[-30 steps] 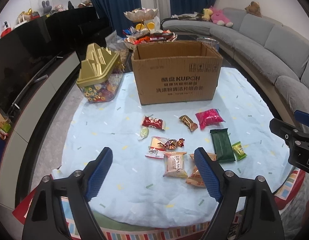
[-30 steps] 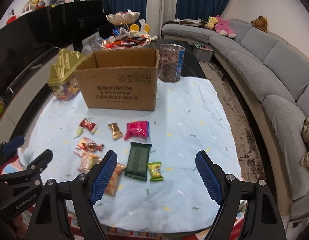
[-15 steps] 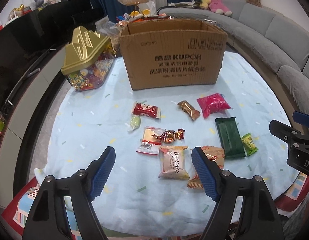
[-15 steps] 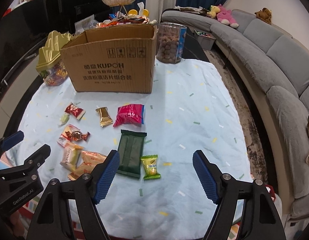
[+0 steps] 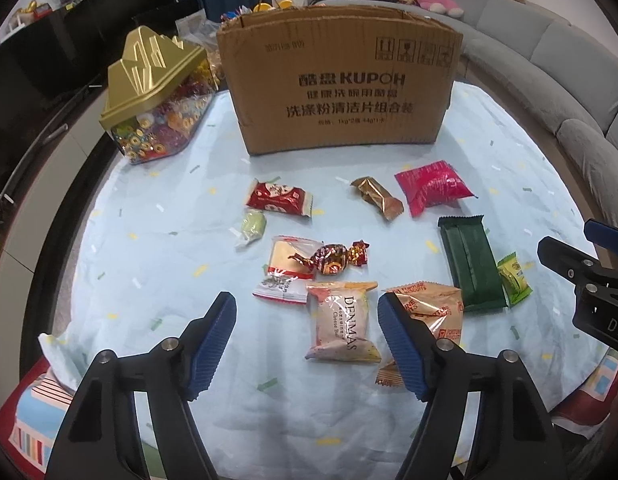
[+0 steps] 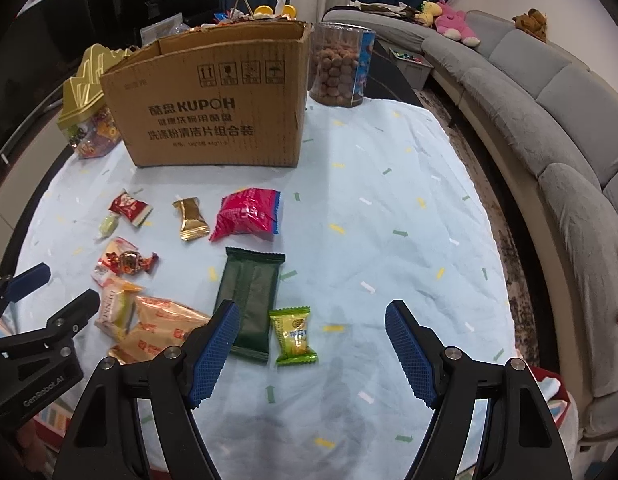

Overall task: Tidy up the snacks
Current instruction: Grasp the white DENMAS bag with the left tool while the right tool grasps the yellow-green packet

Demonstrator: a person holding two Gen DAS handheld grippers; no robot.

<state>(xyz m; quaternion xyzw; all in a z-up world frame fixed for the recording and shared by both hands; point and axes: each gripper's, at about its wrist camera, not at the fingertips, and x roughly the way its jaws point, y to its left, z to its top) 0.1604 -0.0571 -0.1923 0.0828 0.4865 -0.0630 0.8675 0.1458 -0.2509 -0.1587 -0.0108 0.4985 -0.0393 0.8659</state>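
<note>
Containers: 3 on the light-blue cloth (image 6: 389,208). Cardboard box (image 5: 341,80) marked KUPOH, far centre, top open; contents not visible from either view. Gold-lidded clear jar (image 5: 157,100), left of box, full of mixed coloured sweets. Clear round tub (image 6: 341,66), right of box, filled w/ brown balls.

Loose snacks on cloth, near side of box, 10 counted, all outside containers:
- red pouch (image 5: 279,198) x1, pale green sweet (image 5: 253,228) just beside it
- gold bar (image 5: 376,197) x1
- pink-red pack (image 5: 431,192) x1
- dark green wafer pack (image 6: 249,300) x1, small lime-green pack (image 6: 293,335) touching its right edge
- twist-wrapped foil candy (image 5: 333,258) x1, lying on a red/white sachet (image 5: 287,276)
- DENMAS cheese pack (image 5: 343,322) x1
- orange biscuit pack (image 5: 433,312) x1

Left gripper (image 5: 307,342): jaws apart but just been closing in; DENMAS pack lies between them on the cloth, no pad contact, nothing held. Right gripper (image 6: 313,354): jaws wide, just been closing slightly, lime-green pack between them, left pad over wafer pack's near corner, nothing held.
</note>
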